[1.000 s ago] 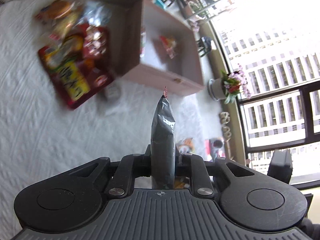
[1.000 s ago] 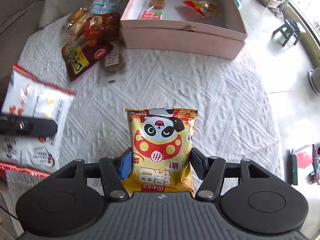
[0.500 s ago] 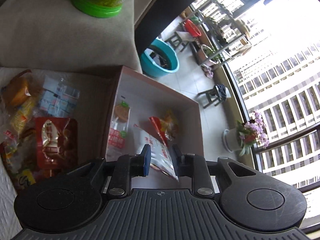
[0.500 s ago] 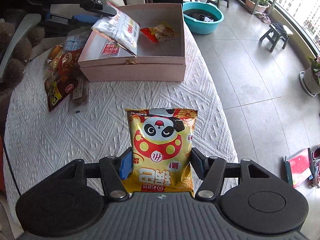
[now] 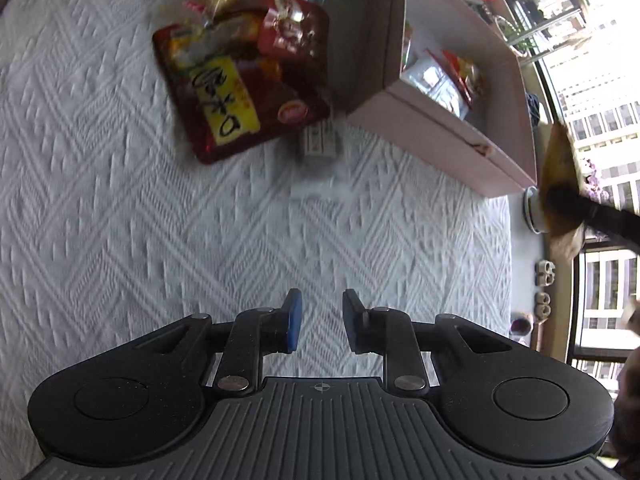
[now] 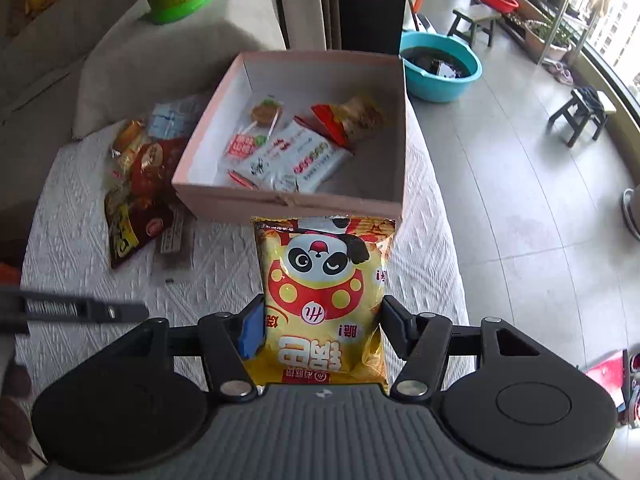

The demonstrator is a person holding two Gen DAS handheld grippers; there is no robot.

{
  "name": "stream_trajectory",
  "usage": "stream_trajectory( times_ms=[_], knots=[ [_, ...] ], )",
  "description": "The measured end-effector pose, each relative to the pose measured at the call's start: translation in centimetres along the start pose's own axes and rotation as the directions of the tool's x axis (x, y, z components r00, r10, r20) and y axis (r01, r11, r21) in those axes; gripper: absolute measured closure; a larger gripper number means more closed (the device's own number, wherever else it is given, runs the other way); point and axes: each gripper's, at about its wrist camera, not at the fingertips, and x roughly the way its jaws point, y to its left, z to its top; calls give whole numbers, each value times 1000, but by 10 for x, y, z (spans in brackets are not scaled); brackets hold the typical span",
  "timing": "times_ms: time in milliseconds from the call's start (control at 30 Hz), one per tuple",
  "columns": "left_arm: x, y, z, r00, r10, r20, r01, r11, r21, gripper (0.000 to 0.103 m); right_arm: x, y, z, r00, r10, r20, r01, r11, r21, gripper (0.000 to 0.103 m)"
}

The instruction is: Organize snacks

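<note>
Panda snack bag (image 6: 326,300) clenched in my right jaws (image 6: 322,330), long axis pointing straight ahead at the pink box (image 6: 288,200), which sits just beyond the bag's top edge, open side up. Right hand is nearer the box. Left jaws (image 5: 318,320) released, nothing between them, over bare white surface (image 5: 120,220); loose snack pile (image 5: 240,80) lies ahead-left, beside the box

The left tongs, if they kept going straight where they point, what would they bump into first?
Probably the white tablecloth. The left tongs are empty and angled down at bare cloth, with the snack pile farther ahead. Depth is hard to judge.
</note>
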Motion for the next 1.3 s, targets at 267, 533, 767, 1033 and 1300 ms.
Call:
stream_trajectory(
  times_ms=[267, 533, 767, 1033, 1300],
  knots=[
    [-16, 18, 5, 998, -9, 56, 11, 999, -31, 77, 4, -2, 97, 984, -30, 178, 17, 997, 74, 22],
    [-35, 48, 74, 975, 67, 212, -54, 996, -68, 77, 33, 33, 29, 1000, 8, 24, -9, 1000, 22, 22],
    [-27, 17, 136, 970, 39, 238, -66, 992, 107, 77, 60, 71, -24, 994, 25, -105, -24, 1000, 6, 22],
    [8, -9, 170, 959, 115, 260, -168, 967, 192, 74, 63, 82, -32, 992, 27, -121, -19, 998, 63, 22],
    [8, -6, 133, 972, 110, 207, -197, 862, 467, 64, 69, 82, -23, 996, 3, -95, 6, 996, 90, 22]
  ],
)
